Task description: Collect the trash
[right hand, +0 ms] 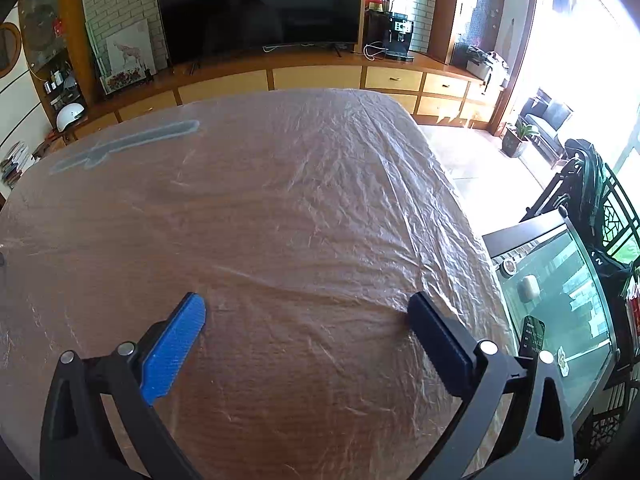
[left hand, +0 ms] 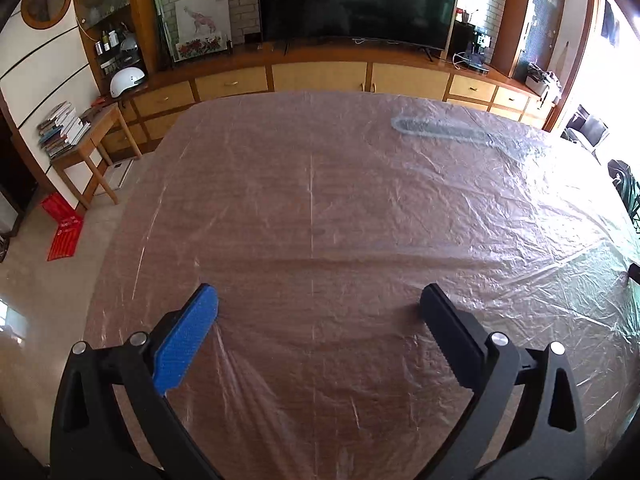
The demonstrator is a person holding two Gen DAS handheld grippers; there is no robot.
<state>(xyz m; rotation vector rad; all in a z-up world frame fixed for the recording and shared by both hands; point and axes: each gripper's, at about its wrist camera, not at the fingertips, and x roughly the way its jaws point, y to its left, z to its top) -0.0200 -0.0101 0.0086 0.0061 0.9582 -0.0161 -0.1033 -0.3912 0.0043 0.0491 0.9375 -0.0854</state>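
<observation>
Item: wooden bench under a crinkled clear plastic sheet.

Left claw: spread wide, nothing held. Right claw: spread wide, nothing held.

Trash: no loose litter is seen; only a grey-blue elongated patch is noted, well apart at one o'clock of the left claw, eleven o'clock of the right.

Handling, as judged: a low, level approach is advised, so the sheet is not snagged.

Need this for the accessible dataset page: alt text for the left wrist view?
The open left gripper, one blue finger and one black, hovers empty over a wooden table covered in crinkled clear plastic sheet. A grey-blue patch shows at the far right of the sheet. Behind stand a dark television and wooden cabinets.
</observation>
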